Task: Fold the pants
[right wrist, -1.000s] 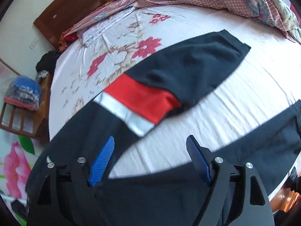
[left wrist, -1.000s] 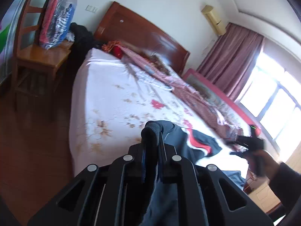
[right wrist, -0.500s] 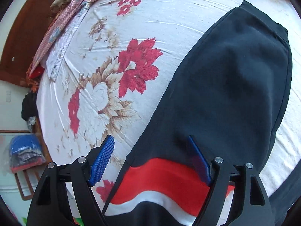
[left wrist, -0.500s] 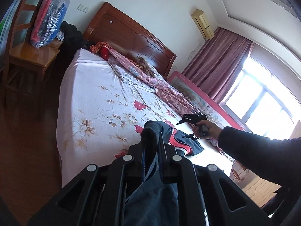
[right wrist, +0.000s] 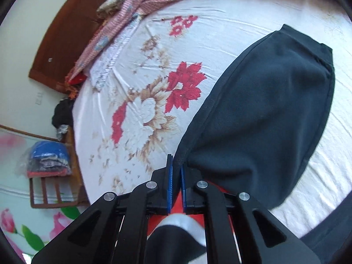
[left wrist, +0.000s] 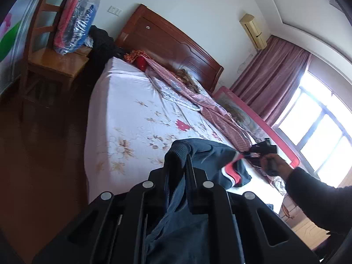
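In the left wrist view, the left tongs [left wrist: 179, 165] are pressed together on the ribbed dark band of the dark navy fabric pants with a red and white stripe [left wrist: 211, 156], lifting that part above the bed; cloth hangs down between the black arms toward the camera. In the right wrist view, the right tongs [right wrist: 176, 169] are pinched nearly closed, their blue pads [right wrist: 169, 182] gripping the seamed edge of one trouser leg just above the red panel. Beyond them the leg spreads flat on the white floral bedsheet [right wrist: 143, 114], its hemmed end farthest away. Farther off lies a rumpled pink checked blanket [right wrist: 154, 4] along the brown wooden headboard [left wrist: 171, 41], and a wooden chair carrying a plastic-wrapped bundle [left wrist: 72, 22] stands beside the bed.
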{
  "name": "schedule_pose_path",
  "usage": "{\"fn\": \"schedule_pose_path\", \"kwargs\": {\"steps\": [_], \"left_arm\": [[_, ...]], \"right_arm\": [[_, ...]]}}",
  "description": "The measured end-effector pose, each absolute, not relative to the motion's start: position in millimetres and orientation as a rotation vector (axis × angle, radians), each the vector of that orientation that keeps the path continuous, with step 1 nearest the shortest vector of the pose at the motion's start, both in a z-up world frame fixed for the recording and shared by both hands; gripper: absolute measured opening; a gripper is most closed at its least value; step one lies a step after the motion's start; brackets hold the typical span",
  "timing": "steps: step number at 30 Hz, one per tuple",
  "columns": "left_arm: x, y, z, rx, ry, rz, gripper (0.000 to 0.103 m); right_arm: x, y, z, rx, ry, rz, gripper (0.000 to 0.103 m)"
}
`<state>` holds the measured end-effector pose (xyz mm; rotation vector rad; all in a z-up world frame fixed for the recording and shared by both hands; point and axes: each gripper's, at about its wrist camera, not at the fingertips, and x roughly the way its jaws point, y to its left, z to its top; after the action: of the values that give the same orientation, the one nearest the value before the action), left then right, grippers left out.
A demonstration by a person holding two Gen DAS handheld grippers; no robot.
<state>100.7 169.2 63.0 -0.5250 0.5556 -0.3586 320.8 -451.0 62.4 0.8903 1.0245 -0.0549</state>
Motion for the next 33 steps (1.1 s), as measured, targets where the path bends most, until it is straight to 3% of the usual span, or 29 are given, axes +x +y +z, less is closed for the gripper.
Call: {"fn": "schedule_pose_path", "kwargs": {"steps": [6, 14, 18, 30, 32, 33], "left_arm": [[65, 178, 59, -0.527, 0.568, -0.306, 0.014], [2, 182, 42, -0.498, 0.61, -0.287, 0.019], [-23, 178, 28, -0.446, 0.66, -0.286, 0.019], [-40, 197, 17, -0.392, 0.685, -0.132, 0.021], [-32, 186, 28, -0.341, 0.663, -0.127, 0.043], [-26, 176, 36, -0.321, 0.641, -0.149, 0.047]], "right_arm": [[163, -476, 86, 0.964, 0.932, 0.03, 0.005], [-2, -474, -8, 1.14, 1.039, -0.05, 0.005], [-29, -471, -39, 1.177, 1.053, -0.107, 0.005], [-41, -490, -47, 1.099, 1.1, -0.187, 0.005], [-45, -497, -52, 1.126, 1.096, -0.183, 0.005], [-44, -496, -53, 1.123, 1.104, -0.189, 0.005]]}}
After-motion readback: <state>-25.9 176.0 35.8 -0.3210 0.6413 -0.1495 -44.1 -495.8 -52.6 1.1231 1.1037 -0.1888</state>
